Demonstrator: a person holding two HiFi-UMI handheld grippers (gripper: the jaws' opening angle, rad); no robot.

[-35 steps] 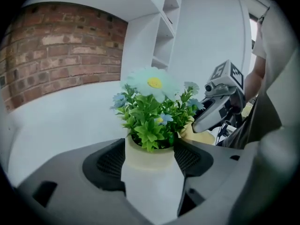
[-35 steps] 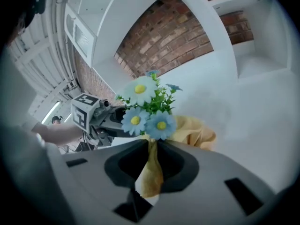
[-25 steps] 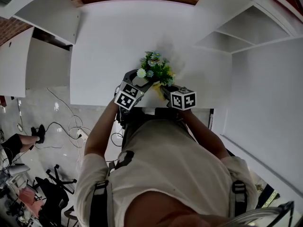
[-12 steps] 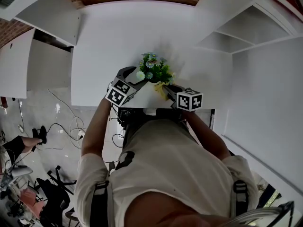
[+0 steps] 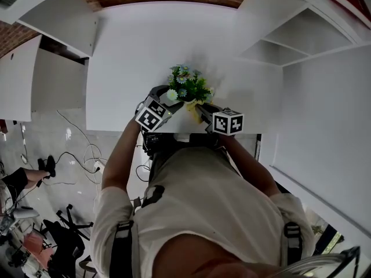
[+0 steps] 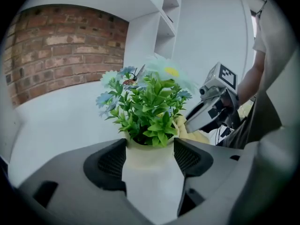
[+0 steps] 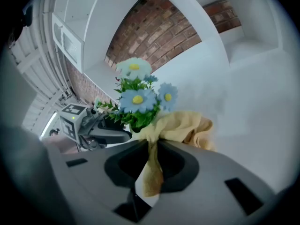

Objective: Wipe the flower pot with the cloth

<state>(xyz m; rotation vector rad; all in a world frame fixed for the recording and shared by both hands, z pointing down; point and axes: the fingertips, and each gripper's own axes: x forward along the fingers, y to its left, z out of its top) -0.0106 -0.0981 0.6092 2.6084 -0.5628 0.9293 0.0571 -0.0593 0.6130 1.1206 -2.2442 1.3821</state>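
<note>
At the near edge of the white table (image 5: 127, 57), the left gripper (image 5: 167, 99) clamps the upright cream flower pot (image 6: 149, 157) of blue daisies. Just right, the right gripper (image 7: 151, 161) pinches the crumpled yellow cloth (image 7: 180, 128) against the pot's right side, so it is the nearer one for wiping.

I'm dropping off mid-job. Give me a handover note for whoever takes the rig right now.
Left tongs: clamped on the small cream flower pot holding blue and white flowers, near the white table's front edge.
Right tongs: pinching the crumpled yellow cloth, bunched at the pot's rim.
Done: pot steadied, cloth at the pot.
Left: wipe around the pot; how much is already wiped cannot be told.
</note>
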